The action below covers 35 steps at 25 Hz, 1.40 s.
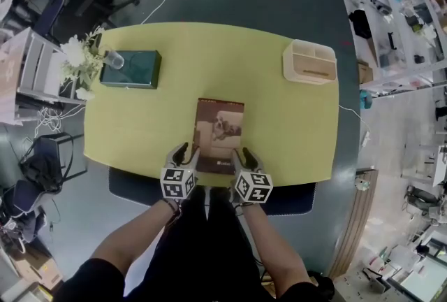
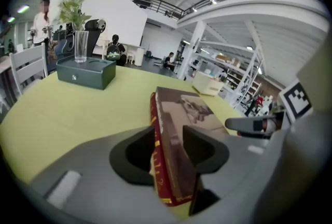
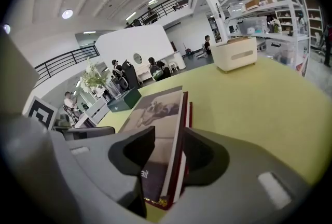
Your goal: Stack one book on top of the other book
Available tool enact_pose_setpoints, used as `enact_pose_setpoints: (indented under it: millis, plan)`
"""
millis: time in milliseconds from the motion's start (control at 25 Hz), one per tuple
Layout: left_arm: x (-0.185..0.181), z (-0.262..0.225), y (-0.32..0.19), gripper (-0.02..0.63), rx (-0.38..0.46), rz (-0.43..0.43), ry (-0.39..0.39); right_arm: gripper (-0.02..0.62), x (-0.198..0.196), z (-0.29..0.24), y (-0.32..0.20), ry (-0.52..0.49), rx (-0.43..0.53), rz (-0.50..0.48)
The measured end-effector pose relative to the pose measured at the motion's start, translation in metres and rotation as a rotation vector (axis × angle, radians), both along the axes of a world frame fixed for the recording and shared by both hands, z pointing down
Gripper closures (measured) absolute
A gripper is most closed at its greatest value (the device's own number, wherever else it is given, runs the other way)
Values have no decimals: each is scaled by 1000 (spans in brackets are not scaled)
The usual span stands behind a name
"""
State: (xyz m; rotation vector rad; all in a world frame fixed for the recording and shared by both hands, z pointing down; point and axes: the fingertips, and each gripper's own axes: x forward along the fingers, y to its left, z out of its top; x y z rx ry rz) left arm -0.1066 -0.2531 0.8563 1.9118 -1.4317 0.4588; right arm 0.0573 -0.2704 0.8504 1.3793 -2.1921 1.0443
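Observation:
A brown-covered book [image 1: 220, 127] lies near the front edge of the yellow table [image 1: 279, 119]. In both gripper views it seems to rest on a second, red book [image 2: 155, 158], edges nearly flush. My left gripper [image 1: 186, 151] is at the stack's near left corner and my right gripper [image 1: 246, 154] at its near right corner. In the left gripper view the left gripper [image 2: 168, 140] has its jaws closed against the stack's top and underside. The right gripper [image 3: 168, 141] holds the brown cover [image 3: 155, 111] and red edge [image 3: 188, 106] the same way.
A dark green box [image 1: 130, 68] with a glass vase of white flowers [image 1: 82, 59] stands at the table's far left. A cream organiser box [image 1: 309, 61] sits at the far right corner. A dark chair seat [image 1: 293, 199] shows below the table's front edge. Shelves [image 1: 405, 7] line the right.

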Motion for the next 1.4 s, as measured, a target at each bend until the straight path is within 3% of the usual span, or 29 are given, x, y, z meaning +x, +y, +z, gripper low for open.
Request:
enact_pose_setpoints:
  millis: [200,360,600,840,1000,1400]
  plan:
    - [-17,-46,-14,481,110,-32,-30,430,24,-42,-15,29,87,6]
    - [-18,-111,-24,590,247,-9,-24,512,23,-104,-26,22,202,-16]
    - [-2,-201,-21,598,427,71,-37,591,6,-194,-23,-23,342,-72]
    - [4,-264,0,598,454,115,-1,591,-21,-263,2,-72,385,-164]
    - [14,-293,18,598,465,175,9,591,-31,-297,19,-47,436,-226]
    - [29,-356,35,598,545,251,76,591,-33,-373,37,-71,540,-266]
